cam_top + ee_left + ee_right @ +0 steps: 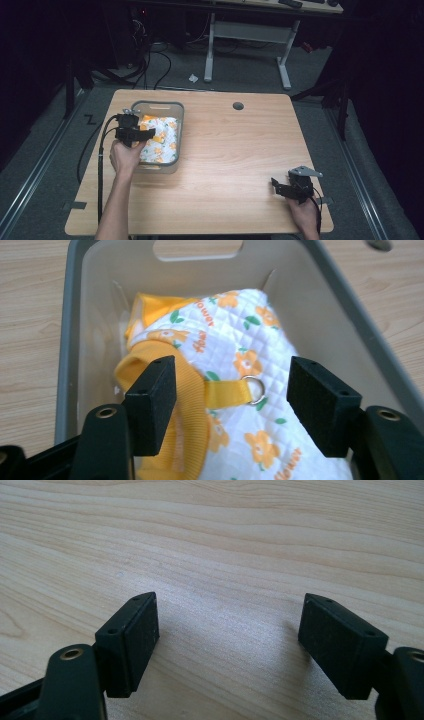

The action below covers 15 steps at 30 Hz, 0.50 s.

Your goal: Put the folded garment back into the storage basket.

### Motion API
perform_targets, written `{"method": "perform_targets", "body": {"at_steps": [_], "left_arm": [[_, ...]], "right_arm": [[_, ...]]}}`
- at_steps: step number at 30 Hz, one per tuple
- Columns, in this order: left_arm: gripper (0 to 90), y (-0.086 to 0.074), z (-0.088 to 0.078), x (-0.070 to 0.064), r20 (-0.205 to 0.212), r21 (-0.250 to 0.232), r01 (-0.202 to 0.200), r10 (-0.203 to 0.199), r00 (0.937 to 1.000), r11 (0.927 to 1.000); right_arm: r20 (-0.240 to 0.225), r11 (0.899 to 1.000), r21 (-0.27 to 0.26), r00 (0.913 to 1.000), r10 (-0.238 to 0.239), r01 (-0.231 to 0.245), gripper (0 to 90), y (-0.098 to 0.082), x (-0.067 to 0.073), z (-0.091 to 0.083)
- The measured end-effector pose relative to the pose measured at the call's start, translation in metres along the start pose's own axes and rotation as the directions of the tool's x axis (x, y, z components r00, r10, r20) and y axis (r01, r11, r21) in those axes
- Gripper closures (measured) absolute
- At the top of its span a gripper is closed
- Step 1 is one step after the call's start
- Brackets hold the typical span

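Observation:
A white quilted garment (162, 140) with orange flowers and yellow ribbed trim lies bunched inside a grey plastic bin (157, 104) on the left side of the wooden table. My left gripper (149, 134) reaches into the bin from its left. In the left gripper view the garment (240, 340) fills the bin (70, 315); a yellow strap with a metal ring (255, 388) lies between the jaws. The left gripper (232, 375) is open, its pads apart on either side of the cloth. My right gripper (275, 185) rests near the table's front right, open (230, 610) over bare wood.
A round cable hole (238, 106) sits near the table's far edge. Beyond the table stand a white desk frame (210, 50) and floor cables (150, 65). Bare wood stretches between the bin and the right gripper.

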<state>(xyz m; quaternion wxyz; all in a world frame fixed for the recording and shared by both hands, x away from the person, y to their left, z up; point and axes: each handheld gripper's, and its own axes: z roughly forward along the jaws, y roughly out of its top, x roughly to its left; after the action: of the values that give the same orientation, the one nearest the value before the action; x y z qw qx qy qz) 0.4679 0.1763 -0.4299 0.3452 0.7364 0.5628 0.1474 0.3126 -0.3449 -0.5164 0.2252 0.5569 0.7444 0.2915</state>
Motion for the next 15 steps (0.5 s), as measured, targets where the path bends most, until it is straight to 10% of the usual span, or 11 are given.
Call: {"method": "perform_targets", "body": {"at_steps": [15], "left_arm": [[37.1, -0.005, -0.029, -0.023, 0.041, -0.119, -0.058, 0.063, 0.9972, 0.9912]], "right_arm": [[0.0, 1.0, 0.0, 1.0, 0.0, 0.0, 24.4, 0.0, 0.0, 0.0]]}}
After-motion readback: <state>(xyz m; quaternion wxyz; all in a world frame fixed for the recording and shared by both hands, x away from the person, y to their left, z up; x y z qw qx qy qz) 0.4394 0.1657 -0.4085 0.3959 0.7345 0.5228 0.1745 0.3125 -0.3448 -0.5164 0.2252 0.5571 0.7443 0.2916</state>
